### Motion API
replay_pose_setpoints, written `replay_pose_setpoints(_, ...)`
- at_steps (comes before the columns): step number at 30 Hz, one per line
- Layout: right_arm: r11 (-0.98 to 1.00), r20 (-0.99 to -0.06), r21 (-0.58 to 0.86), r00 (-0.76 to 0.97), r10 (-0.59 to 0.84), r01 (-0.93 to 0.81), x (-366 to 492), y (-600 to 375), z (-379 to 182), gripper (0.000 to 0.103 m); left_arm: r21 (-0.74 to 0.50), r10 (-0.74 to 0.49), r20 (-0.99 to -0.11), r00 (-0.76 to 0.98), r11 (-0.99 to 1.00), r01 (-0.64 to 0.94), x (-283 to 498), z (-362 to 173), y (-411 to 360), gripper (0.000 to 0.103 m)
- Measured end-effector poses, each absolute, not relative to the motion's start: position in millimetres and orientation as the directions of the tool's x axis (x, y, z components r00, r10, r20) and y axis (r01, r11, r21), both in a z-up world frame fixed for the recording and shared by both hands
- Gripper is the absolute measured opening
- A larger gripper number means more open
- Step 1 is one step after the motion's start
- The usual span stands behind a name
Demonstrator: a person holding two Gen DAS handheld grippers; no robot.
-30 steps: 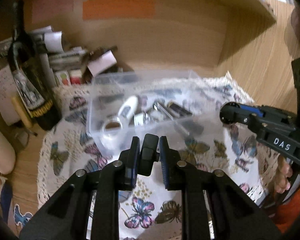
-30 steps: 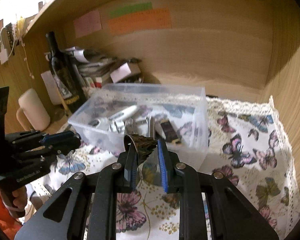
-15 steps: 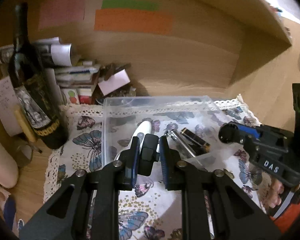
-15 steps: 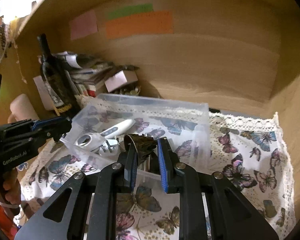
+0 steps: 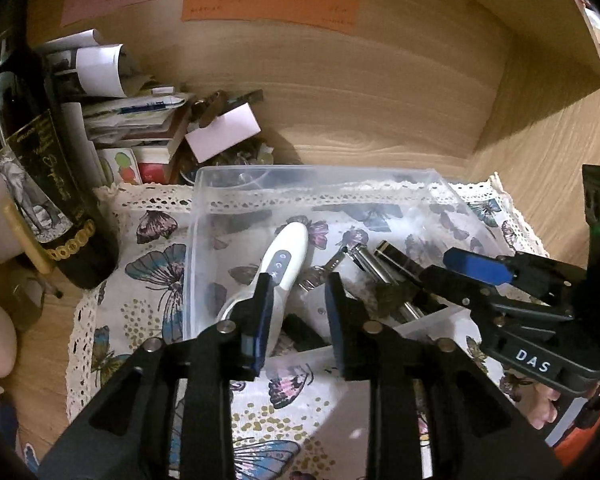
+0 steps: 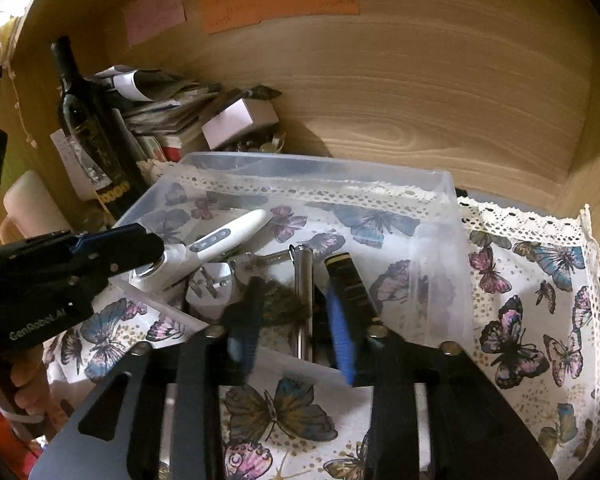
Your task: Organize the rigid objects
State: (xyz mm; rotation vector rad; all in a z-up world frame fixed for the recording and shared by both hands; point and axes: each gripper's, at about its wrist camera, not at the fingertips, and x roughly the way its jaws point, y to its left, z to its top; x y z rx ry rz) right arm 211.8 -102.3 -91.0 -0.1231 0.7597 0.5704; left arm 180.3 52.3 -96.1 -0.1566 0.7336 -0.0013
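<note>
A clear plastic bin (image 5: 312, 172) (image 6: 320, 164) stands on the butterfly cloth (image 6: 532, 300). It holds a white handheld device (image 5: 288, 256) (image 6: 228, 236), a metal cylinder (image 6: 303, 280), a black-and-gold bar (image 6: 348, 280) and a white plug (image 6: 216, 284). My left gripper (image 5: 298, 312) hangs over the bin's near side with its jaws opening. A small black piece (image 5: 304, 334) lies loose below them. My right gripper (image 6: 290, 320) is beside it, seen from the left as the right gripper (image 5: 440, 270). Its jaws are also opening, and a dark mottled clip (image 6: 284, 304) sits free between the pads.
A dark wine bottle (image 5: 40, 184) (image 6: 88, 128) stands left of the bin. Stacked papers and small boxes (image 5: 140, 120) fill the back left corner. Wooden walls close the nook at the back and right. A hand (image 6: 28, 380) holds the left gripper's handle.
Both grippers moved forward over the bin. Their jaws, shut before on the black piece and the dark clip, have parted and let them go.
</note>
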Motion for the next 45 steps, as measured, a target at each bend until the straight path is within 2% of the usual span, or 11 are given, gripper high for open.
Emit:
replay_pose_setpoints(5, 0.838, -0.651, 0.092, 0.604, 0.459, -0.538, 202.4, -104.8, -77.6, 0.033, -0.139, -0.057, -0.64, 0.767, 0.989, -0.042, 168.9, -82.6, 50.4, 0.028)
replay_pose_setpoints(9, 0.838, -0.605, 0.086, 0.64, 0.473, -0.538, 187.4, -112.7, -59.4, 0.035, -0.131, -0.053, -0.587, 0.808, 0.991, -0.031, 149.4, -64.3, 45.9, 0.04)
replay_pose_setpoints(12, 0.842, -0.549, 0.081, 0.681, 0.484, -0.534, 169.6, -122.4, -41.7, 0.05, -0.127, -0.054, -0.527, 0.848, 0.992, -0.016, 128.6, -47.4, 39.9, 0.05)
replay_pose_setpoints(17, 0.847, -0.457, 0.066, 0.738, 0.496, -0.528, 136.4, -140.5, -14.9, 0.054, -0.076, -0.022, -0.411, 0.911, 0.997, -0.01, 89.6, -18.7, 24.4, 0.069)
replay_pose_setpoints(19, 0.851, -0.424, 0.065, 0.758, 0.496, -0.521, 123.9, -147.4, -7.0, 0.07, -0.065, -0.012, -0.364, 0.931, 0.998, -0.013, 72.9, -9.0, 17.9, 0.079)
replay_pose_setpoints(21, 0.855, -0.382, 0.061, 0.779, 0.497, -0.515, 111.0, -154.2, 0.3, 0.077, -0.065, -0.003, -0.323, 0.946, 0.998, -0.019, 58.3, -1.9, 12.4, 0.092)
replay_pose_setpoints(24, 0.862, -0.33, 0.061, 0.805, 0.493, -0.503, 92.5, -164.8, 9.7, 0.084, -0.062, 0.01, -0.283, 0.959, 0.998, -0.029, 39.7, 5.0, 5.6, 0.101)
replay_pose_setpoints(31, 0.864, -0.251, 0.044, 0.832, 0.495, -0.501, 61.7, -174.9, 20.6, 0.098, -0.068, 0.015, -0.236, 0.972, 0.997, -0.031, 9.0, 15.2, -1.8, 0.103)
replay_pose_setpoints(45, 0.879, -0.21, 0.034, 0.857, 0.471, -0.475, 42.4, -181.6, 26.1, 0.103, -0.084, 0.021, -0.215, 0.976, 0.996, -0.04, -2.4, 17.5, -4.0, 0.103)
